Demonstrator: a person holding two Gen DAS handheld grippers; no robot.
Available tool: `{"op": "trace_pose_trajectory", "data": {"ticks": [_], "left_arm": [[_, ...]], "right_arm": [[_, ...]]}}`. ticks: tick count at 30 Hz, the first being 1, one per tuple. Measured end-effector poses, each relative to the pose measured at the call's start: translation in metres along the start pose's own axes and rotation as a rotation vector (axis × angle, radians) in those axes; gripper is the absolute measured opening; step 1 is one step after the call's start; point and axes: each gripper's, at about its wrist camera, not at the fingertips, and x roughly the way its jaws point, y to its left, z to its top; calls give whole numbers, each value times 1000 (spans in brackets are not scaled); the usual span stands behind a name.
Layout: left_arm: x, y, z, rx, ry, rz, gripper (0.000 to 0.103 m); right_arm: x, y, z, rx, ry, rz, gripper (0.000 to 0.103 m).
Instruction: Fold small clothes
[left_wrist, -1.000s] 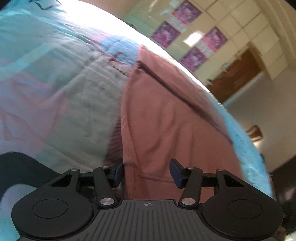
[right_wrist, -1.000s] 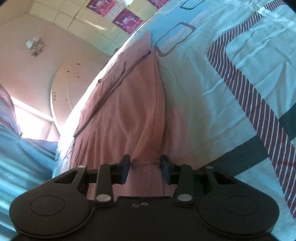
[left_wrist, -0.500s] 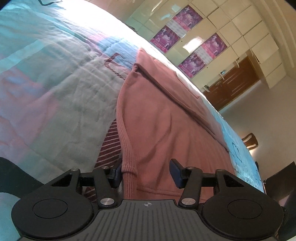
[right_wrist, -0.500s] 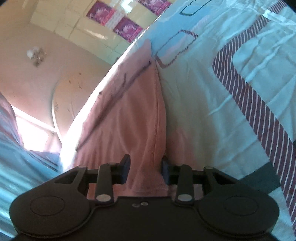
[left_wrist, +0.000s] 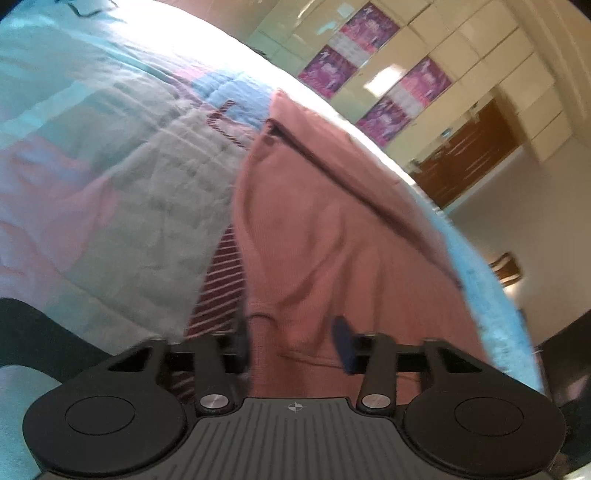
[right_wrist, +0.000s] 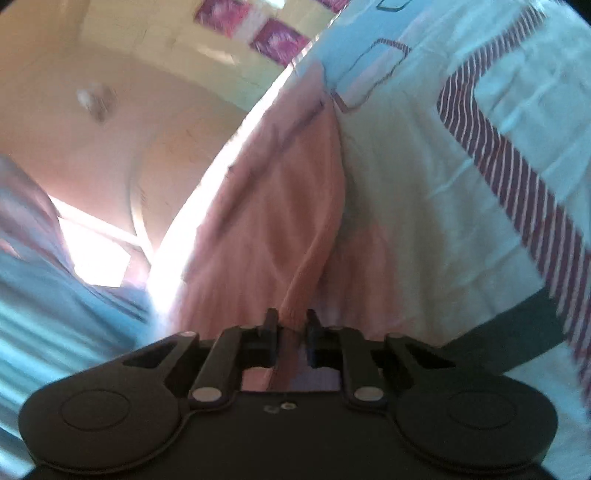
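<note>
A pink-brown knit garment lies flat on a patterned bedspread. My left gripper is open, its jaws straddling the garment's near hem at its left corner. In the right wrist view the same garment runs away from me. My right gripper is shut on the garment's near right edge, and the cloth rises in a ridge from the jaws.
The bedspread has light blue, pink and striped maroon patches and fills most of both views. A wall with purple posters and a wooden door lies beyond the bed. A bright window shows at the left.
My right gripper has closed from a wide gap onto the garment's edge and pulled it into a ridge. My left gripper stays open at the hem; both views shifted slightly.
</note>
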Motion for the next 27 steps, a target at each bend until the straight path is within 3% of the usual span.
{"op": "trace_pose_trajectory", "data": {"ticks": [2,4,5,7,8,10,13,16,20,27], "left_arm": [[-1,1,0,-8,-4,4,32],[0,1,0,1,-4,10,28],[-2,-1,-1,11,-22,28,4],[-15,3,-1,-33,-102,-11,4],[-18,5,-1,-42,-122,9,4],[-11,9,-4,-22,-79,68,5],[-6,9,-9,-15,-79,83,5],[-14,8,-6,-56,-108,53,5],[-28,-3,3,-79,-173,-5,5],[-18,-37,77,-87,-288,-141,5]], "right_arm": [[3,5,-3,-60,42,-49,18],[6,7,-6,-51,67,-20,24],[6,6,-7,-50,68,-16,11],[2,17,-9,-142,33,-57,7],[-5,22,-10,-167,-7,-42,7],[-15,21,-8,-142,-51,7,6],[7,13,-12,-188,50,-107,7],[-2,18,-11,-154,-3,-59,7],[-16,42,2,-215,-77,-18,7],[-9,85,74,-288,-238,-21,7]]}}
